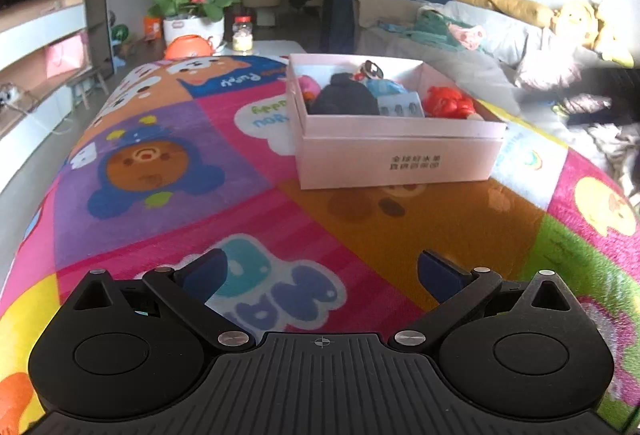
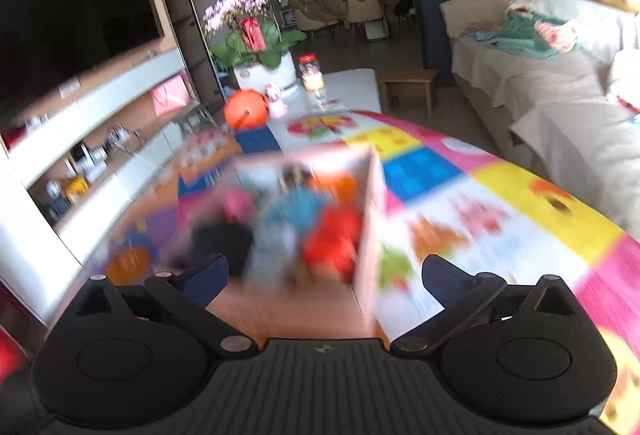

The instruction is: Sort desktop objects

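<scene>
The cartoon mat looks bare of loose items. I read the sorting as nearly done: the pink box already collects the toys. My left gripper and right gripper both stand spread, empty.

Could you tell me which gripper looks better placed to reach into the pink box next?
Probably the right gripper: its open, empty jaws sit just before the pink box; the left gripper is farther back.

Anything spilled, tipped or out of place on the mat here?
Nothing stands out. The pink box sits upright on the mat with the toys inside it, nothing spilled around it. The right wrist view is motion-blurred, so it shows no fine detail.
</scene>
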A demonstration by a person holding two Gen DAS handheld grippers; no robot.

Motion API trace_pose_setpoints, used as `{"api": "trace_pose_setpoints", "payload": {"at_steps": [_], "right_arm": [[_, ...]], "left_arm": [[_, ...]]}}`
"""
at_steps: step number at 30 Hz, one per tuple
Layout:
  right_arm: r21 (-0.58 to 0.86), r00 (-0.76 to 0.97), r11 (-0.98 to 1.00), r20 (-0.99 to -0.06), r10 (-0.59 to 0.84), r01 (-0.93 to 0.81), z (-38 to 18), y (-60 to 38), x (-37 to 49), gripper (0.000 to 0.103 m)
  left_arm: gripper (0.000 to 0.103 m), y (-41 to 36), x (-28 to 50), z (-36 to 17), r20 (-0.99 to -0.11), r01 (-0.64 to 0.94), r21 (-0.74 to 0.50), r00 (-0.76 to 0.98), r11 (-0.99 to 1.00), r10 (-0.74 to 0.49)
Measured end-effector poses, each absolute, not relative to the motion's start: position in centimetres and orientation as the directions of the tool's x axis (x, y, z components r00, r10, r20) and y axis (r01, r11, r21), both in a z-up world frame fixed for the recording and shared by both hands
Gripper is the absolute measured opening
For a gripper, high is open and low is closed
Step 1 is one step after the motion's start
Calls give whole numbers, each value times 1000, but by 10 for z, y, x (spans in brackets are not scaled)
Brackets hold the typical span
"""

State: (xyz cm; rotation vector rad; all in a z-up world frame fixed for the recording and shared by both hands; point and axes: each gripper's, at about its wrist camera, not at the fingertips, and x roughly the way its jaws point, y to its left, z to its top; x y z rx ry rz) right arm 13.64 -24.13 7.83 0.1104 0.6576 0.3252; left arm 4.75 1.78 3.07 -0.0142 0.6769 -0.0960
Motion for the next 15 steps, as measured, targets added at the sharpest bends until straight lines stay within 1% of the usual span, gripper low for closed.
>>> {"api": "trace_pose_setpoints", "payload": {"at_steps": [3,7,10,12,15], "right_arm": [[116,747,960,-607,271,-254,50,-242,92,103],[87,707,956,-655,267,-281,20,-236,66,103],[25,719,953,-651,244,-301,9,-225,62,103],[3,716,951,-658,235,-309,5,-219,68,103],[-10,702,957,-682,205,-289,-1,-214,81,103]], "left_arm": [[103,7,50,26,-622,64,-8,781,998,-55],[103,-3,54,19,-624,17,11,781,1000,-6],[103,-8,58,12,-650,12,3,760,1000,-7],[103,-10,59,6,-663,-16,6,748,1000,16],[103,-10,59,5,-658,-41,14,752,999,40]]}}
